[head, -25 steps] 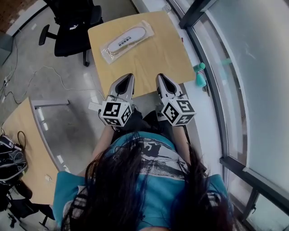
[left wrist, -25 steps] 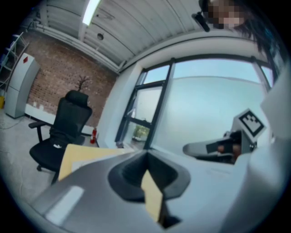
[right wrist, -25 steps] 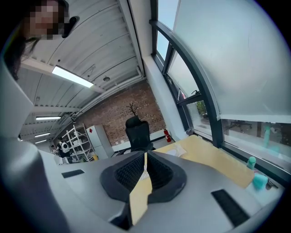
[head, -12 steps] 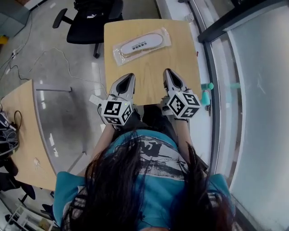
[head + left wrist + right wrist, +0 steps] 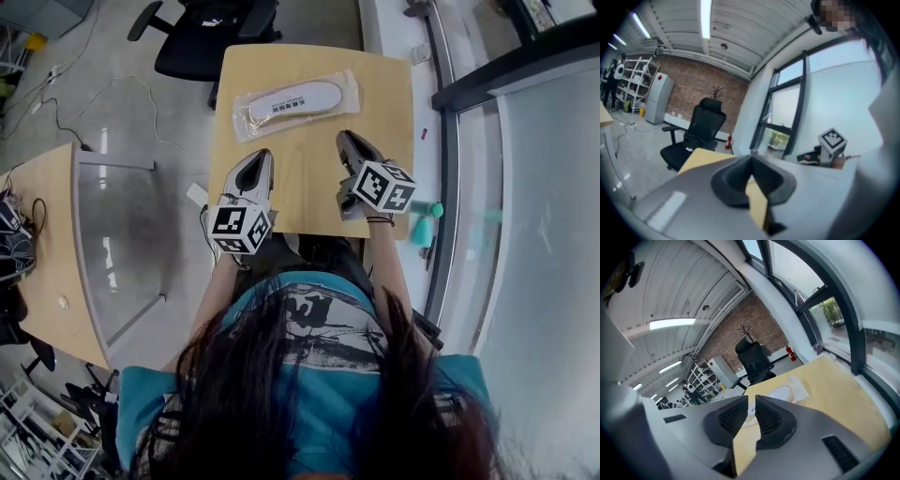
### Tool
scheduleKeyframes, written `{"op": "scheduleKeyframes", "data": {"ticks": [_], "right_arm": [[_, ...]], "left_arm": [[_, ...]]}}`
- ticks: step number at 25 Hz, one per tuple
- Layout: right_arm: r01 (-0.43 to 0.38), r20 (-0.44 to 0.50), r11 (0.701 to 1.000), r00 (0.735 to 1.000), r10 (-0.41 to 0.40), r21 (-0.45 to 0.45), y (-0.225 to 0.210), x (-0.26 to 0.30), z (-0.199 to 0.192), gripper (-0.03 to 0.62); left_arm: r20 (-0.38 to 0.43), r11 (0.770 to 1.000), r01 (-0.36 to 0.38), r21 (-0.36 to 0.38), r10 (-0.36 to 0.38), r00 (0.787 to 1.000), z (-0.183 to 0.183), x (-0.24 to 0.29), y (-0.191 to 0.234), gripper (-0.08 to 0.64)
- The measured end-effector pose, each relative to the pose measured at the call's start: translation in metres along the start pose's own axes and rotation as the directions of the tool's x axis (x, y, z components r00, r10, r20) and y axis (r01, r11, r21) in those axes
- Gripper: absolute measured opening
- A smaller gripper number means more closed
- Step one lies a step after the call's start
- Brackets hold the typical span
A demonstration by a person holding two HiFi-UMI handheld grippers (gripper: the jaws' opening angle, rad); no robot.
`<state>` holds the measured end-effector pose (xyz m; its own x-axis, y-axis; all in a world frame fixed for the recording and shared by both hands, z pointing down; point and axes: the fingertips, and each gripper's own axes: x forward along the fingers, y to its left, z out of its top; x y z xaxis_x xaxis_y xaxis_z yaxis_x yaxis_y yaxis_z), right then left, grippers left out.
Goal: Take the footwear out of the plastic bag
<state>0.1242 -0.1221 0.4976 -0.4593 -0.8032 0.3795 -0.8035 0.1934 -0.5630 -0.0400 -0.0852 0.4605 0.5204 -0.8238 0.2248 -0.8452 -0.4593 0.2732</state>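
Nearest the camera are the person's (image 5: 309, 375) dark hair and teal shirt, with both arms reaching forward over the near edge of the wooden counter (image 5: 305, 183). The left tongs (image 5: 260, 153) are pressed together with nothing between them and hover over the counter's near left part. The right tongs (image 5: 345, 138) are all but pressed together, with only a thin slit between the pads and nothing in it. They sit over the near right part, a little farther forward than the left pair.

Beyond both tips, apart from them and roughly between their lines, the white footwear (image 5: 295, 99) lies flat inside the clear plastic bag (image 5: 345, 91) on the counter's far half. Its long side runs across the counter. Past the far edge stands a black office chair (image 5: 211, 42).
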Motion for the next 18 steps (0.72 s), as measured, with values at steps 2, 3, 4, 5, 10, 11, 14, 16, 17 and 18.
{"op": "scheduleKeyframes", "data": {"ticks": [2, 3, 4, 5, 10, 11, 14, 16, 17, 18], "right_arm": [[-0.04, -0.02, 0.995, 0.999, 0.042, 0.096, -0.02, 0.015, -0.003, 0.028], [-0.064, -0.026, 0.985, 0.997, 0.069, 0.158, -0.029, 0.023, -0.005, 0.028], [-0.089, -0.027, 0.969, 0.995, 0.098, 0.229, -0.039, 0.031, -0.007, 0.029], [-0.111, -0.026, 0.946, 0.992, 0.125, 0.306, -0.049, 0.039, -0.009, 0.049], [-0.122, -0.009, 0.804, 0.988, 0.157, 0.582, -0.103, 0.076, -0.021, 0.171], [-0.108, -0.015, 0.79, 0.989, 0.147, 0.604, -0.113, 0.083, -0.024, 0.188], [-0.079, -0.025, 0.744, 0.991, 0.128, 0.663, -0.134, 0.101, -0.03, 0.23], [-0.062, -0.018, 0.706, 0.994, 0.104, 0.706, -0.144, 0.109, -0.031, 0.232], [-0.048, -0.017, 0.692, 0.996, 0.087, 0.72, -0.149, 0.112, -0.032, 0.232], [-0.034, -0.019, 0.683, 0.997, 0.069, 0.73, -0.153, 0.115, -0.033, 0.232]], "left_arm": [[-0.001, 0.999, -0.036, 0.007, 0.036, 0.999, -0.002, 0.006, -0.002, 0.005], [-0.003, 0.998, -0.055, 0.009, 0.055, 0.998, -0.003, 0.007, -0.002, 0.004], [-0.004, 0.997, -0.074, 0.01, 0.074, 0.997, -0.004, 0.009, -0.003, 0.005], [-0.006, 0.996, -0.09, 0.009, 0.09, 0.996, -0.005, 0.012, -0.005, 0.005], [-0.024, 0.992, -0.122, 0.015, 0.122, 0.992, -0.013, 0.02, -0.014, 0.005], [-0.03, 0.992, -0.121, 0.017, 0.122, 0.992, -0.016, 0.022, -0.017, 0.005], [-0.048, 0.993, -0.117, 0.014, 0.117, 0.992, -0.023, 0.028, -0.02, 0.005], [-0.053, 0.994, -0.11, 0.0, 0.11, 0.993, -0.023, 0.031, -0.019, 0.005], [-0.053, 0.994, -0.106, -0.005, 0.106, 0.993, -0.022, 0.034, -0.019, 0.005], [-0.053, 0.995, -0.102, -0.004, 0.101, 0.993, -0.021, 0.036, -0.018, 0.005]]}}
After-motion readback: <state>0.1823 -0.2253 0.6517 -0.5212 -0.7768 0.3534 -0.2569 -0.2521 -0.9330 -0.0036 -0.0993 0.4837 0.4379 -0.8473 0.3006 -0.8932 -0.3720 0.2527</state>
